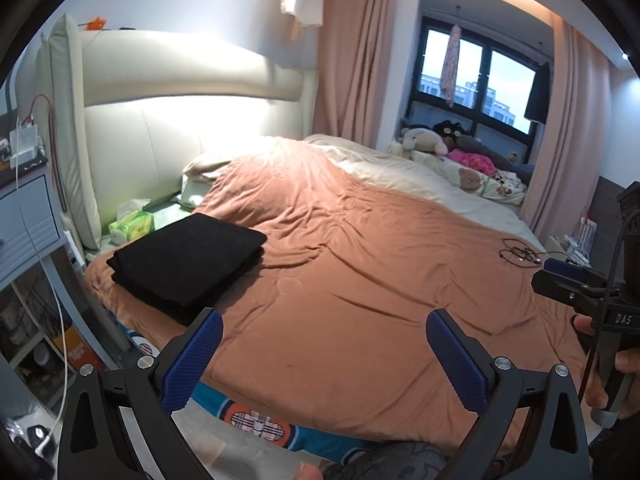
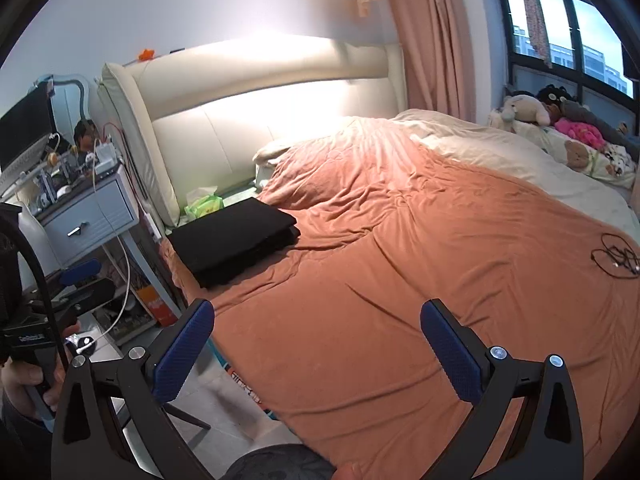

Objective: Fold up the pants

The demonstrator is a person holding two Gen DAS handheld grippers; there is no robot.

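Nearest the lens, your left gripper [image 1: 324,334] is spread wide with nothing between its blue-padded fingers [image 1: 192,360], hovering above the near edge of the bed. Your right gripper [image 2: 318,330] is likewise spread wide and empty, its blue pads [image 2: 450,350] framing bare cover. In the left wrist view, your right hand [image 1: 608,372] grips the other tool's handle at the right edge of the frame; in the right wrist view, your left hand [image 2: 24,376] grips its handle at the lower left.

Beyond the fingers lies the orange-brown duvet [image 1: 360,264], wrinkled and covering most of the bed. The black pants [image 1: 186,258] rest on it as a flat, folded rectangular stack near the left edge of the bed, clear of both tools; the right wrist view shows the same stack [image 2: 232,238].

Just behind the pants sits a green tissue pack [image 1: 132,226]. A black cable [image 2: 618,260] lies coiled on the duvet's far right. At the left stands a blue-grey nightstand [image 2: 90,216]. Farther back are the cream headboard [image 1: 192,100], plush toys [image 1: 426,140] by the window [image 1: 478,80], and pink curtains [image 1: 352,52].
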